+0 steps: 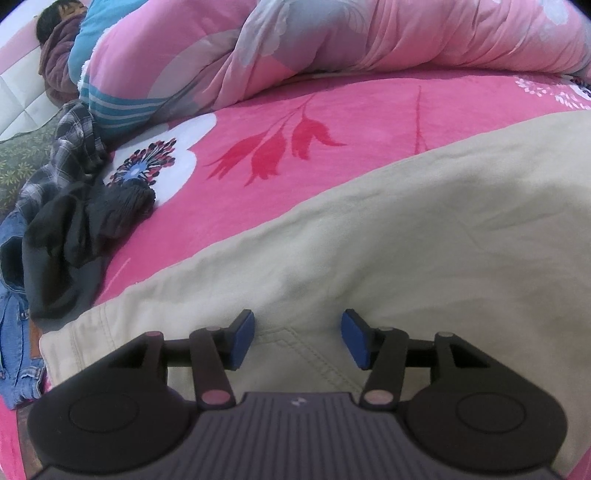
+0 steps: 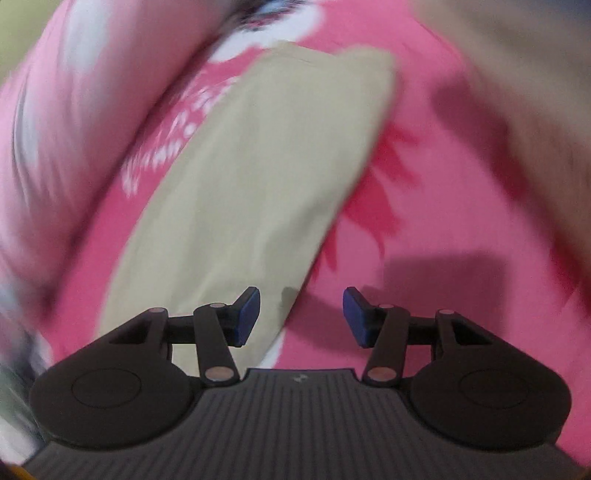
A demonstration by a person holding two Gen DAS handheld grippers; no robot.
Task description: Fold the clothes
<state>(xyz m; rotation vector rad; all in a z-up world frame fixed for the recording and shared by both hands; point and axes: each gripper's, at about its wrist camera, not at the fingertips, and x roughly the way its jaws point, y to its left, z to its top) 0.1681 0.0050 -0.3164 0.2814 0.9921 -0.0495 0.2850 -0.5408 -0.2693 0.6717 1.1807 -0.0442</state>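
Note:
Beige trousers point(image 1: 406, 236) lie spread on the pink flowered bed sheet point(image 1: 332, 122). My left gripper point(image 1: 298, 334) hovers over their waist end near a stitched pocket; its blue pads stand apart with nothing pinched between them. In the blurred right wrist view a beige trouser leg point(image 2: 266, 166) stretches away across the sheet point(image 2: 424, 221). My right gripper point(image 2: 301, 314) is open above the leg's near edge, its left pad over the cloth and its right pad over the sheet, gripping nothing.
A pile of clothes sits at the left: a plaid shirt point(image 1: 70, 147), a dark garment point(image 1: 85, 225) and blue jeans point(image 1: 14, 332). A bunched pink quilt point(image 1: 369, 40) runs along the back. A person point(image 1: 59, 33) lies at the far left corner.

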